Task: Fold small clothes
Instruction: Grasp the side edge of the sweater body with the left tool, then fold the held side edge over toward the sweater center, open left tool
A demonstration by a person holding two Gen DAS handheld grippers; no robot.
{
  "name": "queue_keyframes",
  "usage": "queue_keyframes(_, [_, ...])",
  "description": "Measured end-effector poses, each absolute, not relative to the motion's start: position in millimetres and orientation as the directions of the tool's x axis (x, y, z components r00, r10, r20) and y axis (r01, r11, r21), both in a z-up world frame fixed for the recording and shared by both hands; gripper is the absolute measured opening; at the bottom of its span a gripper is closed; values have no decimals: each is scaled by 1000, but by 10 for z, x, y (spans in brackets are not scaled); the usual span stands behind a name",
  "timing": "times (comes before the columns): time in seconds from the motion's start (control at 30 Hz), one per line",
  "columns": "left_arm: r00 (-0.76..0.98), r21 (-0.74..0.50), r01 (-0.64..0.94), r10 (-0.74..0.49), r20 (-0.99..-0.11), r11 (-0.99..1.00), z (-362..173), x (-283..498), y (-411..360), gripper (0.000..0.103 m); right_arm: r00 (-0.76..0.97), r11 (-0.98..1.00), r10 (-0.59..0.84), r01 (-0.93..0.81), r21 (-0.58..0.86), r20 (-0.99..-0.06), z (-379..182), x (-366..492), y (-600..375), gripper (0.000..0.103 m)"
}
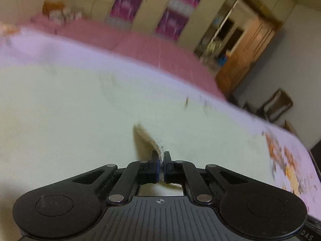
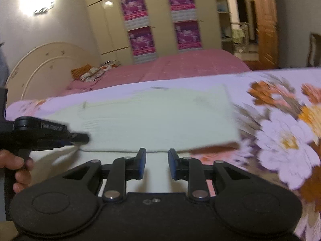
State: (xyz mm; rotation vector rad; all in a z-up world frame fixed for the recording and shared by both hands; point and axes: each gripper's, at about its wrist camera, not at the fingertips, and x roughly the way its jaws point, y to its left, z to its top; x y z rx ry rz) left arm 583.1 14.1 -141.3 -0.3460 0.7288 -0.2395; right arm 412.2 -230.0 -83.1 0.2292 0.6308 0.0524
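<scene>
A pale cream garment [image 1: 80, 110] lies spread flat on a floral lilac sheet [image 1: 291, 160]. My left gripper [image 1: 161, 154] is shut on a raised fold of the garment's edge [image 1: 146, 138], which stands up between the pads. In the right wrist view the same garment [image 2: 160, 116] stretches across the middle. There my right gripper [image 2: 156, 154] is open, and the garment's near hem runs across the gap at its tips without being pressed. The left gripper [image 2: 80, 137] shows at the left edge, held by a hand [image 2: 18, 164], its tips on the garment's left side.
The floral sheet [image 2: 280, 130] extends to the right of the garment. Behind it lies a pink bed [image 2: 190, 64] with a cream headboard [image 2: 46, 64]. A wardrobe with purple posters [image 2: 160, 20] and a wooden door [image 2: 266, 20] stand at the back.
</scene>
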Motion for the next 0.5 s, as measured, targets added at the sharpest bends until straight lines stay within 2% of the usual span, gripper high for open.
queue_keyframes(0.1, [778, -359, 82, -284, -560, 930, -1256, 5771, 429, 4, 810, 960, 119, 53, 275, -575, -872, 4122, -2438, 27])
queue_keyframes(0.27, [773, -333, 1, -212, -598, 943, -1354, 5813, 893, 4, 810, 925, 173, 61, 375, -560, -956, 4172, -2534, 39])
queue_keyframes(0.5, [777, -332, -25, -191, -600, 943, -1519, 5805, 1064, 4, 806, 891, 220, 63, 449, -550, -995, 4349, -2536, 41])
